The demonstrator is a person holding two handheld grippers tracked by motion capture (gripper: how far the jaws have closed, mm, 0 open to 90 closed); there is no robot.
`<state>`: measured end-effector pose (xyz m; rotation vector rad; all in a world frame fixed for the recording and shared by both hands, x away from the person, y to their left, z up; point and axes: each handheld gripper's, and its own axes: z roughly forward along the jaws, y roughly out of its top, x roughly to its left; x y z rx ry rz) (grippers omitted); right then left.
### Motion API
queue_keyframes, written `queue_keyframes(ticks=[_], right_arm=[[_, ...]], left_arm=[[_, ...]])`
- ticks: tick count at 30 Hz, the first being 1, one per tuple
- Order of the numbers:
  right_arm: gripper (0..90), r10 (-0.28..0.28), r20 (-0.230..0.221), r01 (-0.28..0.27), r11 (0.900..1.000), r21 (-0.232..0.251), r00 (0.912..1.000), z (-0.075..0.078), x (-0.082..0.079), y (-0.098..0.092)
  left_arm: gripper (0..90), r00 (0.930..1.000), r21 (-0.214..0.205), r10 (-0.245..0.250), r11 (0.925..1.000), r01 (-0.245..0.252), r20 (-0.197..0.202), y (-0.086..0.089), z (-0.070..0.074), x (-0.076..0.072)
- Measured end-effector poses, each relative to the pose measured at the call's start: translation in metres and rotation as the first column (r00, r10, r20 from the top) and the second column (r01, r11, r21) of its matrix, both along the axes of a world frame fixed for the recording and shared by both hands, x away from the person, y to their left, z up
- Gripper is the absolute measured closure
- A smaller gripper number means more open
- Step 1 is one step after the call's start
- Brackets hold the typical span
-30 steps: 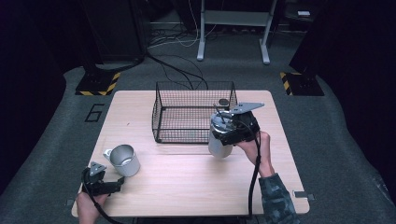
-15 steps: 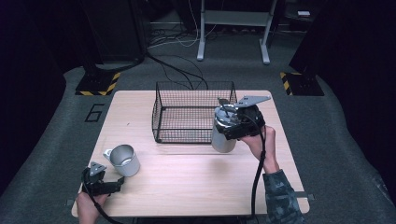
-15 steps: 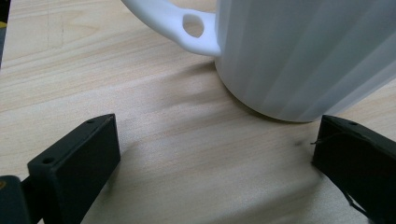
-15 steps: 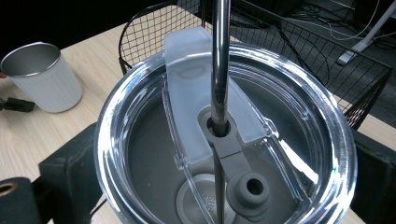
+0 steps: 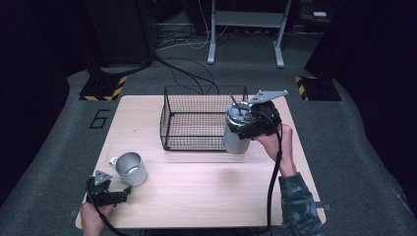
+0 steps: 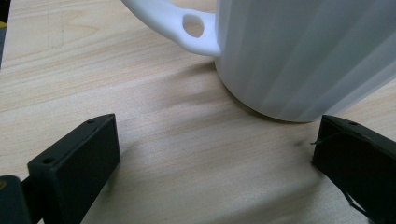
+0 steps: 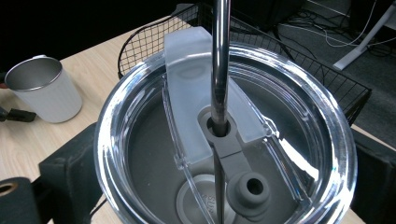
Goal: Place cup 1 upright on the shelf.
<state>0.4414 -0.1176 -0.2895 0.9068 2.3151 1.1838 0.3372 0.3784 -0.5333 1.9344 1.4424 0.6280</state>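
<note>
A steel tumbler [image 5: 235, 140] with a clear lid [image 7: 224, 140] and a metal straw [image 7: 219, 60] hangs tilted at the right front corner of the black wire basket [image 5: 204, 118]. My right gripper [image 5: 246, 125] is shut on the tumbler just below its rim, a jaw on each side. A white mug [image 5: 130, 169] with a steel inside stands at the table's front left. My left gripper [image 5: 118, 196] lies low on the table just in front of it and is open. In the left gripper view the mug [image 6: 303, 56] and its handle [image 6: 187, 28] are close ahead of the jaws.
The wooden table [image 5: 206, 196] has bare board between the mug and the right hand. The basket holds nothing that I can see. Cables, a metal frame [image 5: 246, 29] and striped floor plates [image 5: 103, 88] lie beyond the far edge.
The right gripper has carried the tumbler a little up and away, closer to the basket's right end. The left gripper and the mug have stayed where they were.
</note>
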Motion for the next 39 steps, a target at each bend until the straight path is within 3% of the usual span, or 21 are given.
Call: queue_keyframes(ticks=[24,39], right_arm=[[3.4,-0.030,0.018,0.030,0.9995,-0.011,0.9994,0.020,0.026,0.006],[3.4,-0.049,0.021,0.049,0.9983,-0.031,0.9986,0.027,0.043,0.019]], left_arm=[[0.5,1.0000,0.000,-0.001,1.0000,0.001,-0.001,0.000,0.000,0.000],[0.5,1.0000,0.000,-0.001,1.0000,0.001,-0.001,0.000,0.000,0.000]])
